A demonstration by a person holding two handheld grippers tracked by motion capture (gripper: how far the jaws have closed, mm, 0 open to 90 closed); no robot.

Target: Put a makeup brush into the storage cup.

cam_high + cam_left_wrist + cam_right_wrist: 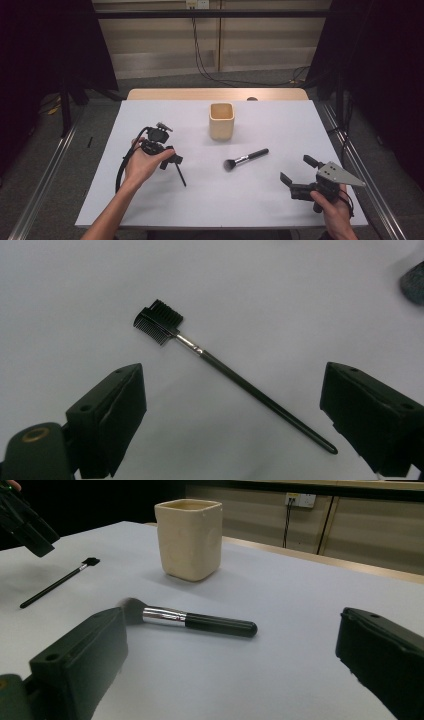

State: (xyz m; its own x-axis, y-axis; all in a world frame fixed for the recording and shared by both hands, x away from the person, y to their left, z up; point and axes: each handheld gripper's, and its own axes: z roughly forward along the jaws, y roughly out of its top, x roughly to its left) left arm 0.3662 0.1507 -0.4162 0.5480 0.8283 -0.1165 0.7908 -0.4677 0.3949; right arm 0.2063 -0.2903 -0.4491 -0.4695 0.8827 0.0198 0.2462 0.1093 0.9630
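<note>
On the white bench [165, 210] we see a cream cup [221, 121] at the back, a powder brush [245, 159] in the middle, and a thin brow comb [225, 371] lying flat at the left. Our left hand-held gripper [235, 415] hovers over the comb, jaws spread wide; our right hand-held gripper [225, 670] is likewise released, near the powder brush. We judge the comb light, stiff and slippery, best pinched mid-handle.

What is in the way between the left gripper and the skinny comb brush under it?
Nothing visible. The left gripper hangs open above the comb brush, whose thin handle lies on bare white table between the jaws.
</note>
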